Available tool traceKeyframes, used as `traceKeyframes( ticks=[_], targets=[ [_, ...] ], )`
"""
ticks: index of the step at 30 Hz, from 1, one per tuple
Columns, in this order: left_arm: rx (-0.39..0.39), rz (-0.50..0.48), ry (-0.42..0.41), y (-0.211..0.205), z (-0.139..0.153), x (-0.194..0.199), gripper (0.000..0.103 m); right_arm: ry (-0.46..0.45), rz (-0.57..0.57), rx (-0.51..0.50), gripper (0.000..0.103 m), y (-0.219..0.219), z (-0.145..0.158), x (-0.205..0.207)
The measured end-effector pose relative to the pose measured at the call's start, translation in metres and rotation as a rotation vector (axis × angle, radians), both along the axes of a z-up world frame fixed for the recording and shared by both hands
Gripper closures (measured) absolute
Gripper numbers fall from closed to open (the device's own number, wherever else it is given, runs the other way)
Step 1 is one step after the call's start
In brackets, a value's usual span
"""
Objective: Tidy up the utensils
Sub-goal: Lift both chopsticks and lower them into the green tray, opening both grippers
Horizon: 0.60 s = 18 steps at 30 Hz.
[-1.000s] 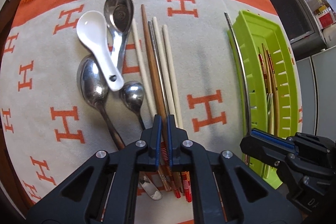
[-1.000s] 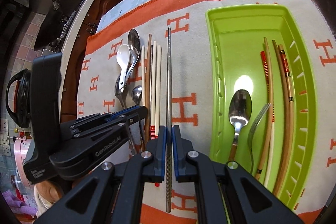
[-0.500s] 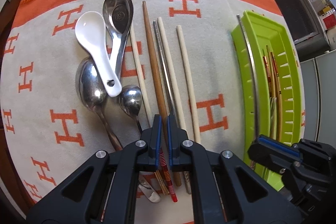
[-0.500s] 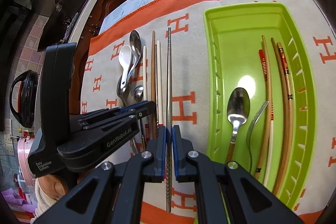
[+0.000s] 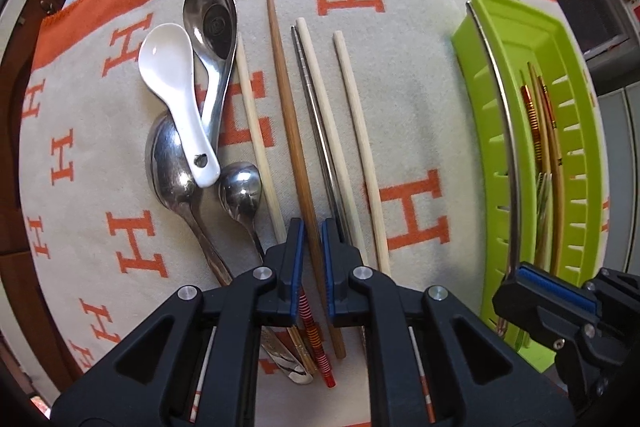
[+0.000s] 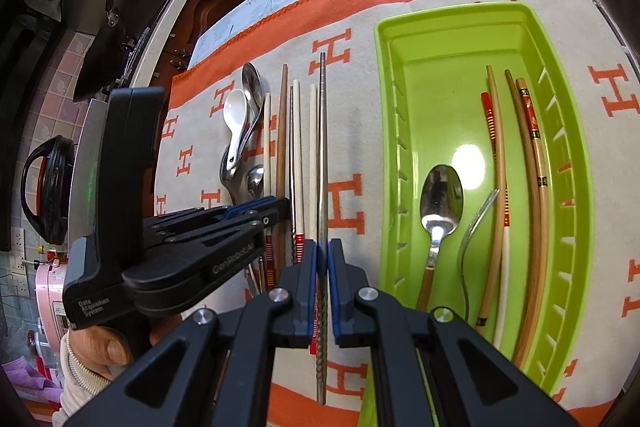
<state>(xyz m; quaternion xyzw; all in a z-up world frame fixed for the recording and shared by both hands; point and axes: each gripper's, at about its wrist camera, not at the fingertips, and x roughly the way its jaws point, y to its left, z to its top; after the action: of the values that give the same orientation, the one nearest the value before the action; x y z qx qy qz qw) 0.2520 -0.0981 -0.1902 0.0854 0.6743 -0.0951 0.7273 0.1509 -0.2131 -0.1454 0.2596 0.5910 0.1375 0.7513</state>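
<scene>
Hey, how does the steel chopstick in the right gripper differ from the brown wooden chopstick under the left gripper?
The steel chopstick is silver, with a ridged lower end; the brown wooden chopstick is plain and smooth.

The steel one is clamped in the right gripper, apparently lifted off the blanket. The wooden one lies on the blanket among other utensils, with the left gripper opening around it.

Both are long, slim, and point roughly the same way.

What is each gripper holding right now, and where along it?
The right gripper pinches a metal chopstick near its textured thick end. The left gripper is opening around a brown chopstick, toward its lower end.
</scene>
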Motion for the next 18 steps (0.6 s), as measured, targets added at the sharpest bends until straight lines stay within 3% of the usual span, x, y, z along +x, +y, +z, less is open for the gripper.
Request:
traceKeyframes(
  ticks=[5, 11, 18],
  targets=[
    [-0.003, 0.011, 0.016, -0.003, -0.001, 0.001, 0.098, -0.006, 0.001, 0.010, 0.098, -0.002, 0.001, -0.002],
    [-0.084, 0.094, 0.018, 0.017, 0.011, -0.004, 0.099, -0.022, -0.001, 0.038, 0.098, -0.008, 0.008, -0.007],
    [-0.240, 0.099, -0.018, 0.008, 0.055, -0.030, 0.099, -0.061, -0.035, 0.052, 0.098, -0.031, 0.023, -0.019]
  ],
)
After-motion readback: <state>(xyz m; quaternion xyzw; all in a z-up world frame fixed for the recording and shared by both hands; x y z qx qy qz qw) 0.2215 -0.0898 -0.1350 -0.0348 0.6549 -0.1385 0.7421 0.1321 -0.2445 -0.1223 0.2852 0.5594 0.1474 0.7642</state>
